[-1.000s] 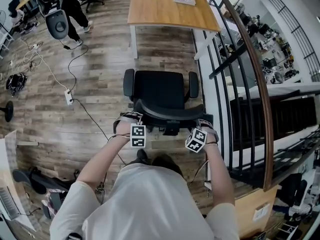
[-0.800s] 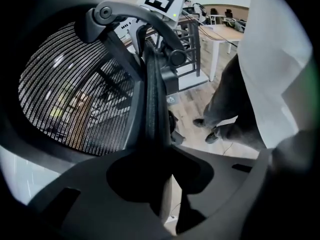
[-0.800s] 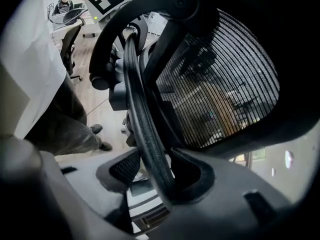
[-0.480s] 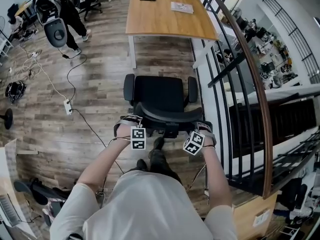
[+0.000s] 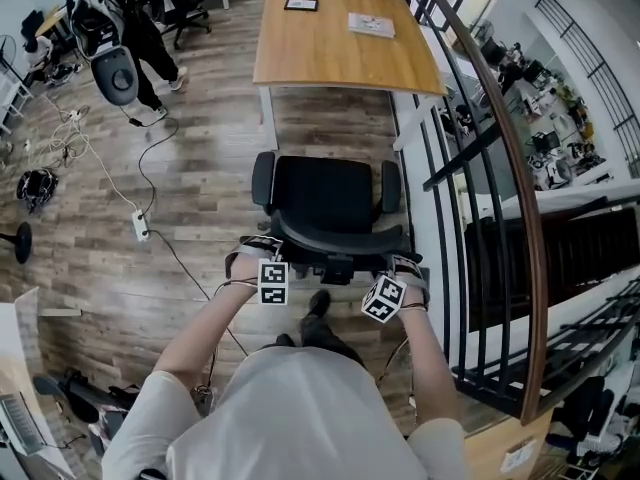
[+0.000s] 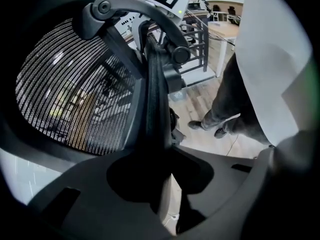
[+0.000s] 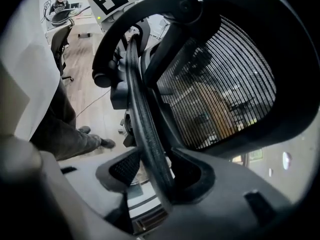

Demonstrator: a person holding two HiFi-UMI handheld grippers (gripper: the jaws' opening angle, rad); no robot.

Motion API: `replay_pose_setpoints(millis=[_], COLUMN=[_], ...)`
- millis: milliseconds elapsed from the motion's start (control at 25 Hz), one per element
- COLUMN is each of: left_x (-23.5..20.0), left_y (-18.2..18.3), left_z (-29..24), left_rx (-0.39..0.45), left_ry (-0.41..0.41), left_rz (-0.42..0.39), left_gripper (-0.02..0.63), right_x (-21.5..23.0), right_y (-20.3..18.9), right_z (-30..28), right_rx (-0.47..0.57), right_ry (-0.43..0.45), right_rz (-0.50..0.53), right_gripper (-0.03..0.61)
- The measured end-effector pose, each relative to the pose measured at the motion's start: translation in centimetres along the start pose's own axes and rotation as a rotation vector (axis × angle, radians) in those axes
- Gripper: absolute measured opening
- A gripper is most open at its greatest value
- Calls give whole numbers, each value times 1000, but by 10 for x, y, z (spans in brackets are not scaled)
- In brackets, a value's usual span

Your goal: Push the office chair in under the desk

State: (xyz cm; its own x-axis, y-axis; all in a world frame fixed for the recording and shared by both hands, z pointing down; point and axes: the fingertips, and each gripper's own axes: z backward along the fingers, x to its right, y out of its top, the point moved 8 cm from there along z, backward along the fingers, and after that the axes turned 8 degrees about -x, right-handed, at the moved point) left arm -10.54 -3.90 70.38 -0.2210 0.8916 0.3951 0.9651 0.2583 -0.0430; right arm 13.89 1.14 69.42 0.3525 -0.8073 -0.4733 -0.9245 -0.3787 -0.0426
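Jaws of the left gripper (image 6: 167,194) and right gripper (image 7: 160,184) each clamp the backrest rim of the office chair (image 5: 322,193). It stands at six o'clock from the bench (image 5: 340,38), not yet under it; most of the push remains.

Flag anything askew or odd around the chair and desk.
Nothing damaged or spilled. The chair faces the desk squarely, not yet under it. The only mess is a power strip and loose cable sprawled on the floor left of the chair, outside its path.
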Motion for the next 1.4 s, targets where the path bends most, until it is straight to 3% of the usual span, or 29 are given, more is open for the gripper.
replay_pose_setpoints(millis=[480,920,1400], left_x=[-78,-147,-224], left_y=[1,15,12], left_z=[-38,-61,-85], left_rx=[-41,-12,57], left_ry=[6,27,12], left_rz=[9,55,34], left_gripper=[97,95,92], right_x=[73,150,222], right_y=[12,12,21], right_z=[-44,-76,-107], right_rx=[4,-28,-44], right_ry=[-8,-31,-66], right_rz=[8,34,40], right_gripper=[192,192,192])
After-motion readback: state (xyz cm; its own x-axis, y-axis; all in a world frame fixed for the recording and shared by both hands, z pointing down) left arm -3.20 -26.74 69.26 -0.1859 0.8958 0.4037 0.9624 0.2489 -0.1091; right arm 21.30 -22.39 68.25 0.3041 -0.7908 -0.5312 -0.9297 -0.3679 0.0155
